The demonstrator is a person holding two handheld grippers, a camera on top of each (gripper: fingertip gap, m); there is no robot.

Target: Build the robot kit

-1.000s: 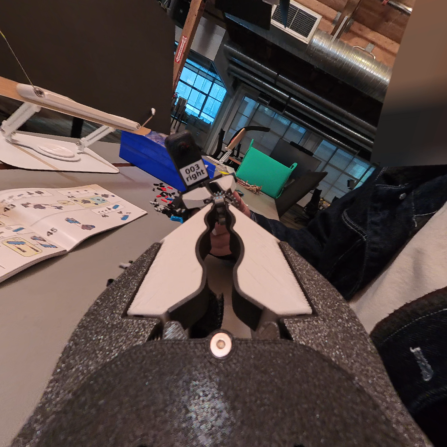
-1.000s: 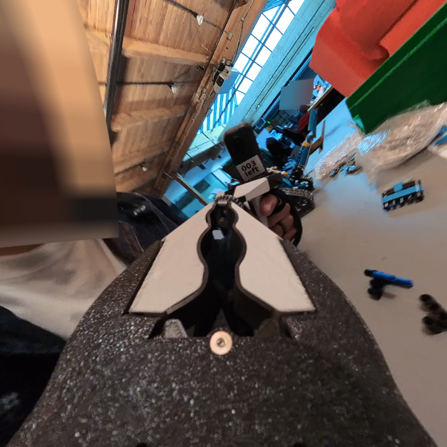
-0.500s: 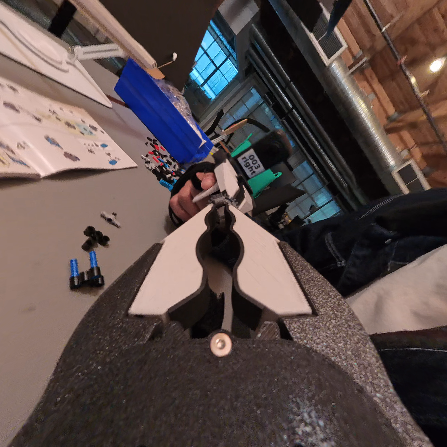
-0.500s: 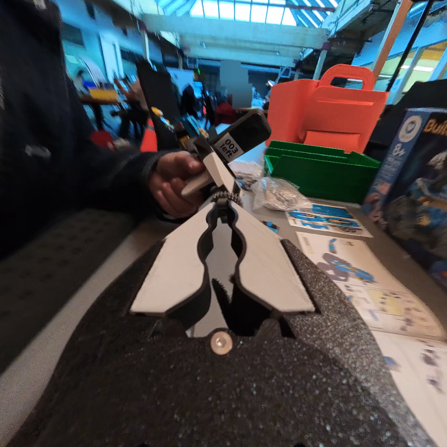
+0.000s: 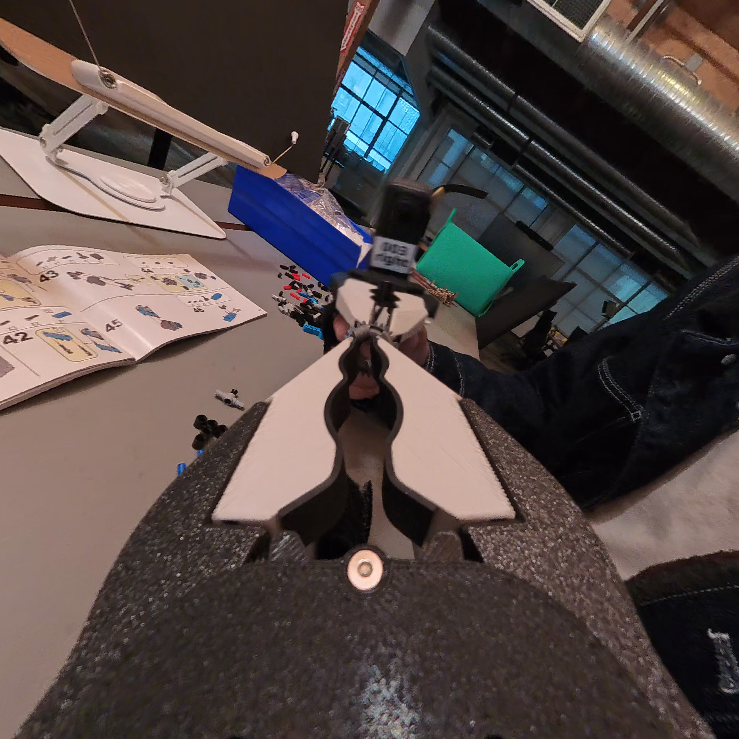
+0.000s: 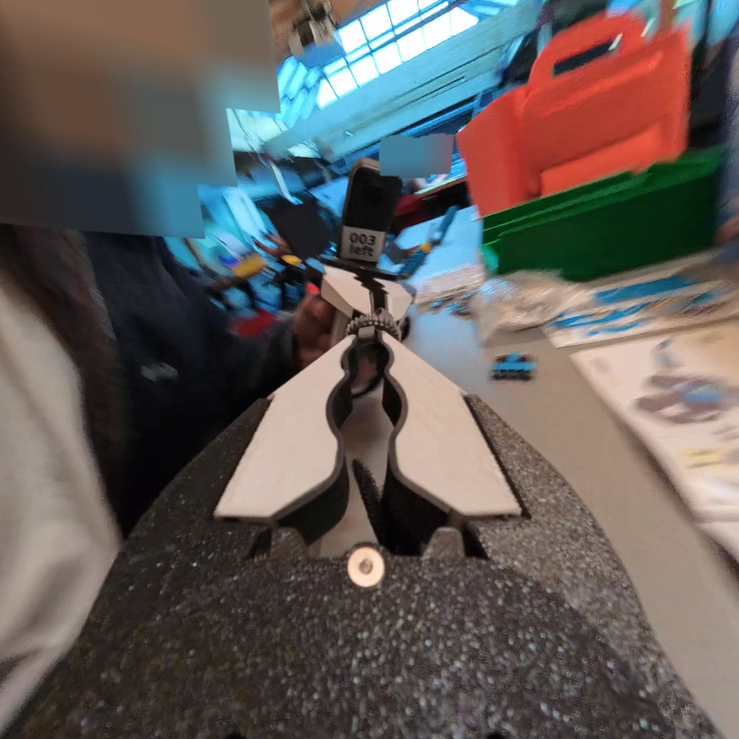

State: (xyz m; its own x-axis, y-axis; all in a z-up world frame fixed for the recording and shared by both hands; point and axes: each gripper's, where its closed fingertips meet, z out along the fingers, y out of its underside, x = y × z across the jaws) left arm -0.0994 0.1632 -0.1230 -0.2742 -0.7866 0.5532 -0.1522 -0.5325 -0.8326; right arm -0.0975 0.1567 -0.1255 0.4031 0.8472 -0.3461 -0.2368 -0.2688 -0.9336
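Grey tabletop (image 5: 100,460) carried the work area, with a workshop interior of ducts and tall windows behind it.

Finding 1. The left gripper (image 5: 368,342) had its fingers drawn narrow, the tips all but meeting on a small grey gear piece (image 5: 366,332). The piece was held in the air, off the table.

Finding 2. The right gripper (image 6: 372,336) was likewise narrow, its tips closed at the same gear piece (image 6: 372,322). In each wrist view the other gripper stood dead ahead at 12 o'clock, nose to nose, so neither was the nearer. A thin black shaft ran from the gear into the opposite fingers, its long axis along the 6-to-12 line. I could not tell which gripper bore the greater share of the grip.

Finding 3. From the left wrist view, an open instruction booklet (image 5: 120,312) lay flat at 9 o'clock and a white folding stand (image 5: 120,188) at 10 o'clock. A scatter of small loose parts (image 5: 300,292) sat at 11 o'clock beside a blue bin (image 5: 296,228), and a green bin (image 5: 460,268) stood at 1 o'clock. A few black connectors (image 5: 206,430) lay near the left gripper's body at 8 o'clock.

Finding 4. The right wrist view was blurred. An orange bin (image 6: 580,120) and a green tray (image 6: 600,224) showed at 2 o'clock, and a small blue piece (image 6: 512,366) lay on the table at 3 o'clock.
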